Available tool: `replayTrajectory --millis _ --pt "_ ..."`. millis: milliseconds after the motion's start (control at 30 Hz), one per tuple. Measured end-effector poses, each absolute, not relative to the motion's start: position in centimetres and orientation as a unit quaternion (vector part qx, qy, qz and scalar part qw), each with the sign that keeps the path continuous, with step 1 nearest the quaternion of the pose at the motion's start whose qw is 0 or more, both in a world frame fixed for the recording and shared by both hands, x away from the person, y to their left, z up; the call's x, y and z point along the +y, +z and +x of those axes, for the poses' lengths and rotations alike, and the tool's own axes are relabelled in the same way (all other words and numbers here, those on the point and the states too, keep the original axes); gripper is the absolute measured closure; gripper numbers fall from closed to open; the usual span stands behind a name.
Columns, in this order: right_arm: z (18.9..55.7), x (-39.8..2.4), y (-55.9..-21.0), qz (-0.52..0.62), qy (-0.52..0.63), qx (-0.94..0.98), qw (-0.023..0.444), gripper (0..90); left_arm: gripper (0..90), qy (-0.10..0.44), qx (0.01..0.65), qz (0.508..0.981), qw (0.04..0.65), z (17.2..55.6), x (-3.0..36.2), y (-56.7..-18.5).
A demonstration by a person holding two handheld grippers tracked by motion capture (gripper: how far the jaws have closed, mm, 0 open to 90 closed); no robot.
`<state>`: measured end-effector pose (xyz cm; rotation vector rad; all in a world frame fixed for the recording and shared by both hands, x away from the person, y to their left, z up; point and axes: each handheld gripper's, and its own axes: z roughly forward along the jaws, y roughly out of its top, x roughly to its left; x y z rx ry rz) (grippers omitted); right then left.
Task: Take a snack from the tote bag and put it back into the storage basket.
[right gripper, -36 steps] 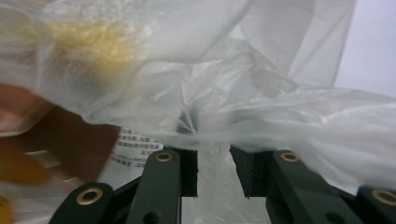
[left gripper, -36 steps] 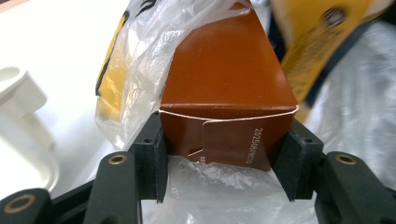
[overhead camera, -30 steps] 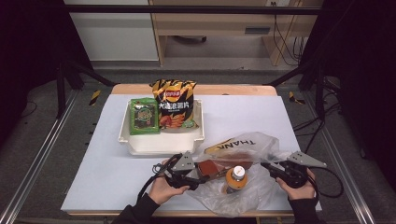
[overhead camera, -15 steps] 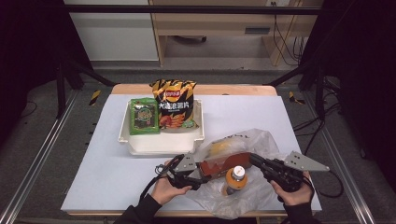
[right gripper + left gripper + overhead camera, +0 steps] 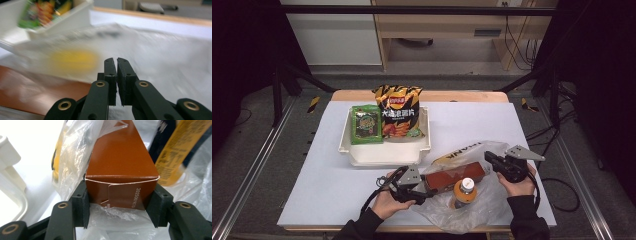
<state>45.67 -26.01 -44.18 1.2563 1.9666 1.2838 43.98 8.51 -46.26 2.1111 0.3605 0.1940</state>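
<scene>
right gripper (image 5: 493,159) has just snapped its jaws together; a second ago it sat at the bag's right edge with jaws apart, now it's up at the far right part of the plastic bag (image 5: 472,207) with pads nearly touching; right gripper view is blurred, so i can't tell whether a fold of film is pinched between them; my read: it's going for the bag skin to peel it back; left gripper (image 5: 424,184) hasn't budged, jaws at mid width clamped on the end of the brown carton (image 5: 120,167), which lies on its side in the bag mouth near the table's front edge; so the box is anchored, ready to slide out; carton: matte card, long box, tuck flap end; bag: thin crinkly clear film, printed; orange bottle (image 5: 464,192) beside the carton, white cap; white tray (image 5: 384,155) further back, rigid plastic, holds a chip bag (image 5: 399,112) and a green packet (image 5: 366,124), both glossy foil.
</scene>
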Motion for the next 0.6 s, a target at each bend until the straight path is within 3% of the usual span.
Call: replayTrajectory --millis 267,600 --pt "46.1 -28.0 -47.2 0.495 0.436 0.719 0.218 87.5 44.0 0.079 0.131 0.852 0.501 43.2 9.5 -44.6" --pt "45.8 -28.5 -48.0 0.503 0.427 0.721 0.212 86.9 44.1 0.076 0.140 0.826 0.541 42.8 10.8 -42.4"
